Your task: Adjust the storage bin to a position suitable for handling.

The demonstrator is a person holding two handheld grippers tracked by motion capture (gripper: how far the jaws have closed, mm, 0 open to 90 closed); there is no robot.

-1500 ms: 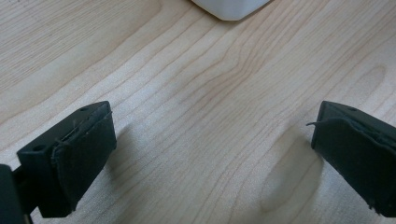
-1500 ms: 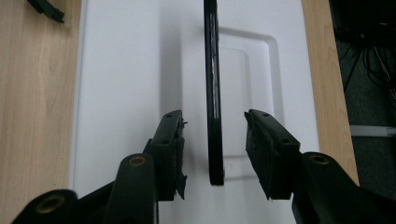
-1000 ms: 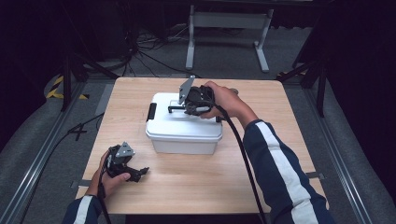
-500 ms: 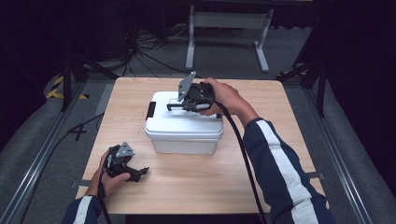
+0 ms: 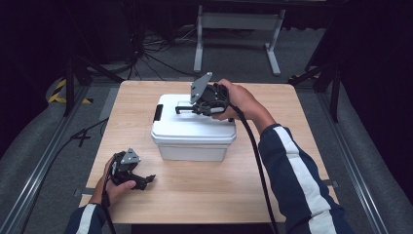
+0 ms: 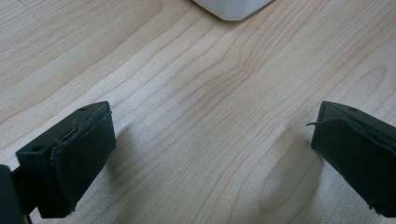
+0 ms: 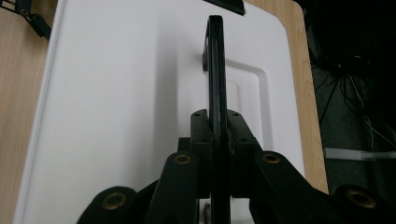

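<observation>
The right gripper [image 7: 215, 135] clamped the box's black handle [image 7: 215, 65] end-on along its length — mid-bench; the left gripper [image 6: 210, 158] gaped wide near the front-left corner.

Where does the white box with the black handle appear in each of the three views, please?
High view: the white box sits mid-table, its black handle clamped by the right gripper.
Left gripper view: one white corner at the top edge, beyond the open fingers.
Right gripper view: the lid spans most of the frame, the handle upright at centre.
Shared landmark: the wooden table.
</observation>
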